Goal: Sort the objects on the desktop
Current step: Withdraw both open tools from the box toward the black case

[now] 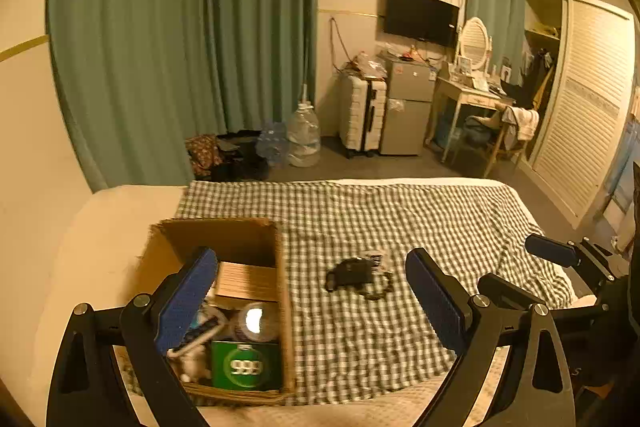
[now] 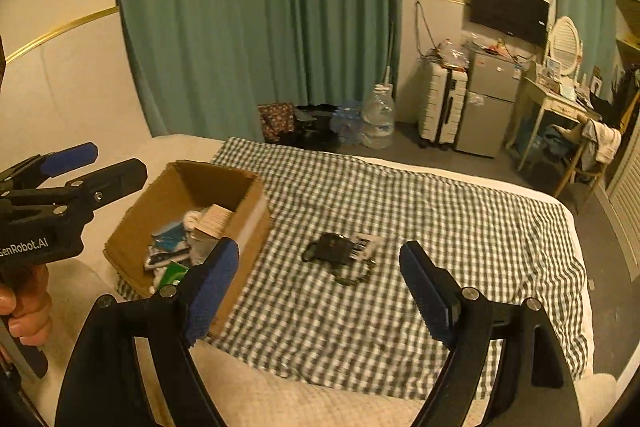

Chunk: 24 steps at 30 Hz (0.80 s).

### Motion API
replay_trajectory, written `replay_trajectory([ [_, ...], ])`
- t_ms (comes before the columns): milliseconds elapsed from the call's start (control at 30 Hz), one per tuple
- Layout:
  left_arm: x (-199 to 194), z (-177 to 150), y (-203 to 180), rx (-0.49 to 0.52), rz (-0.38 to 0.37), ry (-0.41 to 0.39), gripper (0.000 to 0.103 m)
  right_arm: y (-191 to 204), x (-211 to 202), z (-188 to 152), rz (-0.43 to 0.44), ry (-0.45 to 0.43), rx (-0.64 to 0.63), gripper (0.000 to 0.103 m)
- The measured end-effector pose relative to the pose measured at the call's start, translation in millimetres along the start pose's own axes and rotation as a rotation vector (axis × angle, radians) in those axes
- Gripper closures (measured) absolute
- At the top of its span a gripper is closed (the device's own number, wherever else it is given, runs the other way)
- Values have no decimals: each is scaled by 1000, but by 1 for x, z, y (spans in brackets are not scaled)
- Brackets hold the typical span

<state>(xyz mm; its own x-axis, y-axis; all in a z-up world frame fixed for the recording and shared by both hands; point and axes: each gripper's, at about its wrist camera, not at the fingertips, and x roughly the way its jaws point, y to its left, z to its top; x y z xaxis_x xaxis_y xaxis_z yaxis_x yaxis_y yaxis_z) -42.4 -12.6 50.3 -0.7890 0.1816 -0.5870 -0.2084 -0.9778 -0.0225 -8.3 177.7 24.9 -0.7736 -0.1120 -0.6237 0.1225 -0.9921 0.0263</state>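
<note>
The scene was a bedroom with teal curtains (image 1: 180,39), a wall-mounted television (image 1: 420,15) and a small grey fridge (image 1: 408,103) beside a white suitcase (image 1: 362,115); in the foreground lay a bed with a green-and-white checked cloth (image 1: 420,227) spread over it. On the cloth's left part stood an open cardboard box (image 1: 224,239), already holding a green packet marked 999 (image 1: 246,367), a tan flat pack (image 1: 246,281), a round shiny item and some white and blue bits too blurred to name. A dark bundle of objects (image 2: 340,253), black with a striped white piece and a looped cord, lay on the cloth to the right of the box, apart from it. The left gripper (image 1: 312,297) hovered over the near end of the box, released and wide, nothing between its blue pads (image 1: 188,295). The right gripper (image 2: 316,287) hung above the cloth with the dark bundle seen between its fingers farther on, its jaws likewise spread and empty. In the right wrist view a hand (image 2: 26,311) gripped the left tool's handle.
</note>
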Motion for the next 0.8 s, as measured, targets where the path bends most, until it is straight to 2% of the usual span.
replay_trajectory([
  [333, 47, -14, -49, 43, -27, 51, 5, -54, 19, -27, -16, 60, 46, 20],
  [633, 94, -24, -60, 42, -27, 98, 12, -76, 60, -46, -35, 97, 65, 20],
  [700, 106, -26, -64, 46, -30, 111, 13, -82, 71, -51, -53, 112, 63, 15],
  [800, 125, -31, -65, 52, -54, 111, 13, -89, 84, -57, -28, 134, 52, 14],
])
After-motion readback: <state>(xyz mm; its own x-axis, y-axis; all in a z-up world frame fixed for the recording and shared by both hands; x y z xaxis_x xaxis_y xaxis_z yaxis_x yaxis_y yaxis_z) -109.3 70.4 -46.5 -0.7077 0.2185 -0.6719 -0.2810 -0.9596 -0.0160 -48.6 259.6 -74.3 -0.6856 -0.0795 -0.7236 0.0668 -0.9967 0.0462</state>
